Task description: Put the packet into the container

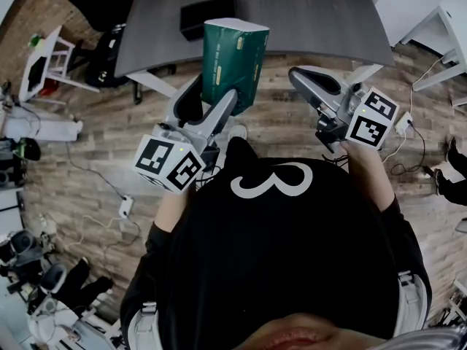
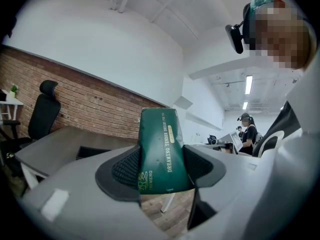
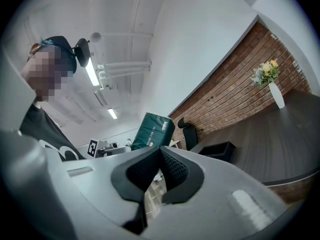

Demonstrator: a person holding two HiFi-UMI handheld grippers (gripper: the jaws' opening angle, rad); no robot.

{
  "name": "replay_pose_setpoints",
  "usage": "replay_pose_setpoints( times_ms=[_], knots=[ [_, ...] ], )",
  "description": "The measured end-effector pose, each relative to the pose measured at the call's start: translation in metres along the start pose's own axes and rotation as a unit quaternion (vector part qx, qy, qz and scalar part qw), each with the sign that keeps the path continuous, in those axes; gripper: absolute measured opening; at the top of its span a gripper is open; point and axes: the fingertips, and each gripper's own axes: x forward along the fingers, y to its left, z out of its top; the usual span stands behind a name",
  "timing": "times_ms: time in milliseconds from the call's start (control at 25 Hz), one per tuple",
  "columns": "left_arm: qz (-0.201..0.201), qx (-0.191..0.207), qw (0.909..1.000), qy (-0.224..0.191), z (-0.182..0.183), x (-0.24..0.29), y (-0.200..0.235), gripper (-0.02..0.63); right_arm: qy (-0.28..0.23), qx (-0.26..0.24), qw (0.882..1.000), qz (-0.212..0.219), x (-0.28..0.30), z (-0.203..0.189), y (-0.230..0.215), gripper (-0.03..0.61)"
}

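Wood-plank floor [image 1: 87,166] fills most of the head view, with a grey surface [image 1: 314,20] across the top of the frame. A black container [image 1: 208,14] sits on that surface, left of top centre. Just below it in the frame, the left tool [image 1: 211,95] has its jaws set wide, with the pads pressed on the two sides of a green packet [image 1: 232,57]. The packet stands upright, rising well above the jaws. It is held in the air and is not inside the container. Right of centre, the right tool [image 1: 303,77] is over the floor with its jaws closed together and nothing between them. It is well apart from the packet. The right gripper view shows a brick wall [image 3: 235,84] and a vase of flowers [image 3: 272,84] at upper right.
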Motion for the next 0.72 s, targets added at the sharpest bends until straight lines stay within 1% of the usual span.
replay_pose_setpoints(
  times_ms=[200,600,720],
  knots=[
    [-0.023,0.001,0.9997,0.004,0.012,0.025,0.032,0.293,-0.005,0.005,1.000,-0.025,0.021,0.011,-0.027,0.002],
    [-0.058,0.001,0.9981,0.018,0.036,0.062,0.122,0.290,-0.004,0.013,0.998,-0.062,0.096,0.030,-0.073,0.003],
    [-0.066,0.010,0.9975,0.022,0.042,0.073,0.146,0.290,-0.007,0.013,0.997,-0.071,0.115,0.036,-0.087,0.002]
  ],
)
